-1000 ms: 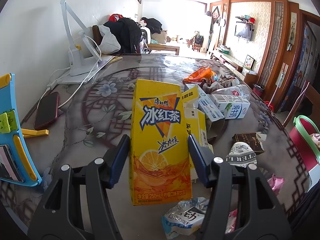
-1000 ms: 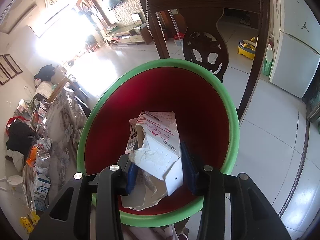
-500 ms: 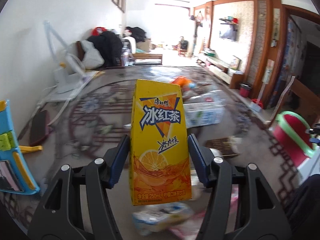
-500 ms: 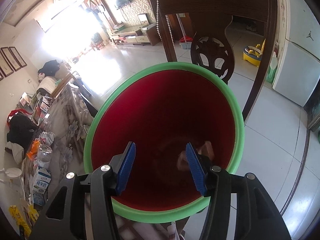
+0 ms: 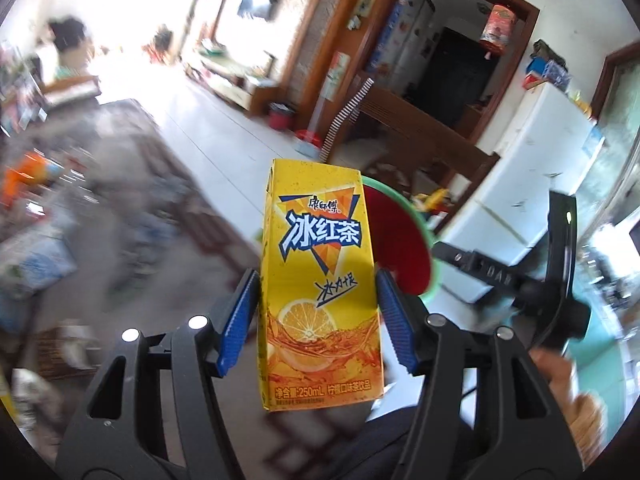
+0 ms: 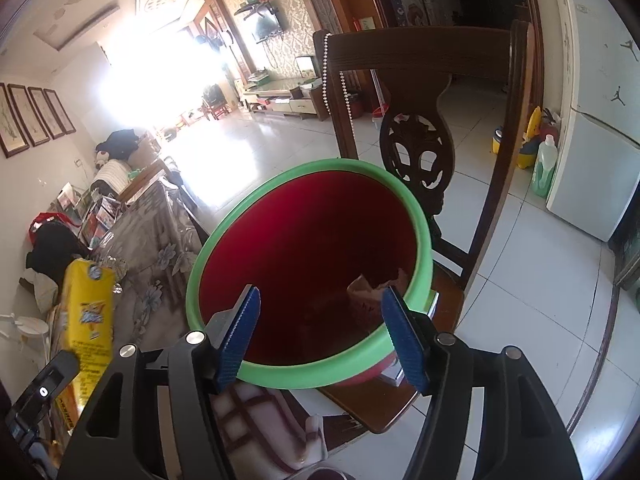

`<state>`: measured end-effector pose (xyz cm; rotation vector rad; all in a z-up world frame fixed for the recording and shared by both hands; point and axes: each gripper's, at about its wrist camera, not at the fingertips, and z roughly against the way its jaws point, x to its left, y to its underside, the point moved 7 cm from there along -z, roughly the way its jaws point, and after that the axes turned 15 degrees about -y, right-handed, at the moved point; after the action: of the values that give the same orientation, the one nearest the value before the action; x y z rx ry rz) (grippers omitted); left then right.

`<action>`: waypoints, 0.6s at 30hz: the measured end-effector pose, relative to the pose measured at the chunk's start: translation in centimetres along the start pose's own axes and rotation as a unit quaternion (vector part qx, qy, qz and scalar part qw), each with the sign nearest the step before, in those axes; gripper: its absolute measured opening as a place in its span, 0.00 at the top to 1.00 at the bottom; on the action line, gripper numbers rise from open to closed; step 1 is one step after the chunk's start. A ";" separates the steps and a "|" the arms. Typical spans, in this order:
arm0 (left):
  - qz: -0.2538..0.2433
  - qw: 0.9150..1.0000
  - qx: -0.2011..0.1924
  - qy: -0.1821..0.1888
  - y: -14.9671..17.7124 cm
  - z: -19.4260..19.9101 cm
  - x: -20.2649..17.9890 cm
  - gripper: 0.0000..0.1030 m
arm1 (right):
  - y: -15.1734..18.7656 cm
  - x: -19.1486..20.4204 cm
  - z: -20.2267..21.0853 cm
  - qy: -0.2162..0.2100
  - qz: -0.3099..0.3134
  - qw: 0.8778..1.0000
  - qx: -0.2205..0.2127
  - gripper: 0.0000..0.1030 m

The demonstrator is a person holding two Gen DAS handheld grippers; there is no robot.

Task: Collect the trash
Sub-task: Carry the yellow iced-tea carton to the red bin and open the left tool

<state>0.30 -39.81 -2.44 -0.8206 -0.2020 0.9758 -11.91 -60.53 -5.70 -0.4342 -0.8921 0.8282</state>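
Having been emptied of its torn carton, now lying in the red bin (image 6: 312, 240) at five o'clock, the right gripper (image 6: 320, 328) is opening, while the yellow tea carton (image 5: 320, 280), clenched in the left gripper (image 5: 318, 320), has been swung binward.

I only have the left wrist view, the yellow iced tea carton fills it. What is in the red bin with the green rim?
Observer: Crumpled cardboard trash lies against the red bin's inner wall.
Operator: What does the bin stand on?
Observer: On the seat of a dark carved wooden chair.
Operator: Is the right gripper holding anything?
Observer: No, the right gripper is empty over the bin, jaws opening. The left gripper clamps the yellow iced tea carton.
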 end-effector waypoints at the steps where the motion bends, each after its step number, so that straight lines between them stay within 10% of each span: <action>1: 0.008 1.000 0.021 0.013 0.0 -1.6 -0.6 0.44 | 0.0 -0.4 0.3 0.002 -0.004 1.000 -0.004 0.40; 18: 0.016 0.996 0.078 0.048 -2.3 -8.6 -6.8 0.44 | 0.0 -4.1 1.2 0.012 -0.043 0.999 -0.023 0.40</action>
<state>2.23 -50.45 -5.45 -0.7277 -0.0300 0.9664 -14.35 -63.76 -7.04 -0.4422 -0.9035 0.7226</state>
